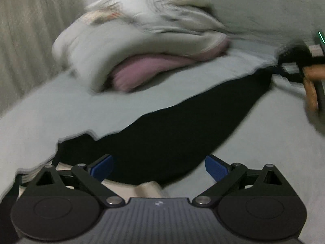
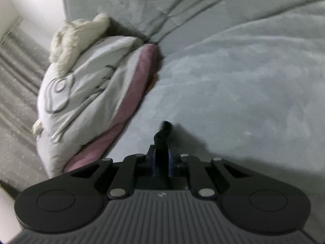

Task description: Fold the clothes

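My right gripper [image 2: 161, 162] pinches the black cloth [image 1: 172, 138] tight, so my wide-open left gripper [image 1: 159, 167] should grab its near end before I fold.

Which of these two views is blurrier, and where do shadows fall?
Left wrist view: heavy motion smear across the bedding pile and the black garment edges. Right wrist view: sharper, mildly soft; the right tool casts a shadow on the grey sheet.

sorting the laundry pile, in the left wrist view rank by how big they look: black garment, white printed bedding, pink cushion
1. black garment, though it lies nearest the camera
2. white printed bedding, close behind
3. pink cushion, mostly covered
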Demonstrator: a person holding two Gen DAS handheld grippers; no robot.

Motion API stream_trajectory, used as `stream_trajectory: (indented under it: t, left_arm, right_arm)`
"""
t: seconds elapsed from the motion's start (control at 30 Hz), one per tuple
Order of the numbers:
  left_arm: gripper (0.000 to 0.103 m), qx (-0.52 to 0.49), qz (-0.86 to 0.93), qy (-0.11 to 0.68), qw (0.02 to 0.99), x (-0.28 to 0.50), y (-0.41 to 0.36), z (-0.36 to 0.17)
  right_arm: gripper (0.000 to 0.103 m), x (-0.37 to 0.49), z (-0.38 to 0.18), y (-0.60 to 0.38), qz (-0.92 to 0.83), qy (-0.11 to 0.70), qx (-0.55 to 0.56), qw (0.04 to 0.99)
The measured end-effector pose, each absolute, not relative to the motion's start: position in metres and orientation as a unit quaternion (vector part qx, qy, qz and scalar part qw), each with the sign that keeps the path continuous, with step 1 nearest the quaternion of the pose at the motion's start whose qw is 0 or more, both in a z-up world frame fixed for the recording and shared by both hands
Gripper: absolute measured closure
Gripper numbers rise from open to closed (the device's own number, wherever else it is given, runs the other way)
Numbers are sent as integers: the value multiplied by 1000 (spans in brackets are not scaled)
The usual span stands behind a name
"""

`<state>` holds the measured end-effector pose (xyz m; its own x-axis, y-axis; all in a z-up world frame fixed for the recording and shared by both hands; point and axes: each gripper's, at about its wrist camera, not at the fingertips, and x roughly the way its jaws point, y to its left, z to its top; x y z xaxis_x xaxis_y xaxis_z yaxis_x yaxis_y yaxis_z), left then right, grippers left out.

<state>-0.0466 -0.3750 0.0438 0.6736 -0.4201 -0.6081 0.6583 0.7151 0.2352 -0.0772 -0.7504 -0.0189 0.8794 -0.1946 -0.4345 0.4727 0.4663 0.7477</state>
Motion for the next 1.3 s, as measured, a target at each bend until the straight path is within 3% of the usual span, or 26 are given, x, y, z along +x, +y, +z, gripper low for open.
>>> stream_trajectory:
  t: [0.37,0.67,0.8,0.83,0.87,0.93,0.97,1.1,1.2,1.27,1.3]
  left_arm:
    - [5,214,-325,281,877,-36,-446,24]
    - [5,167,-321,313,878,-25,-460,20]
    - [10,95,-320,328,884,-11,-460,27]
    - [30,69,-327,333,882,-7,-457,29]
    - [63,43,-332,340,879,-3,-454,30]
    - [96,10,-329,355,875,4,-447,29]
    - [97,1,-328,358,875,5,-443,29]
    - [97,-25,-335,346,876,4,-422,35]
    - [88,-55,-343,354,868,1,-406,40]
    - [46,-80,-349,369,857,0,-395,40]
    - [38,-92,-352,373,854,-2,-389,40]
  right_arm:
    - [90,-79,57,-740,-112,98,460,875]
    - [90,-79,124,-714,-55,56,440,895]
    - [90,-82,130,-711,-42,53,447,892]
    - [90,-82,131,-711,-40,54,447,892]
    - [90,-82,131,-710,-38,54,446,892]
    - [90,-81,133,-709,-34,55,446,893]
    - [90,-81,134,-708,-32,56,445,893]
    - [90,-74,146,-690,-10,60,424,904]
    - [90,-70,158,-674,7,59,402,914]
    - [90,-68,173,-654,26,56,380,923]
    - [90,-67,178,-645,35,55,371,926]
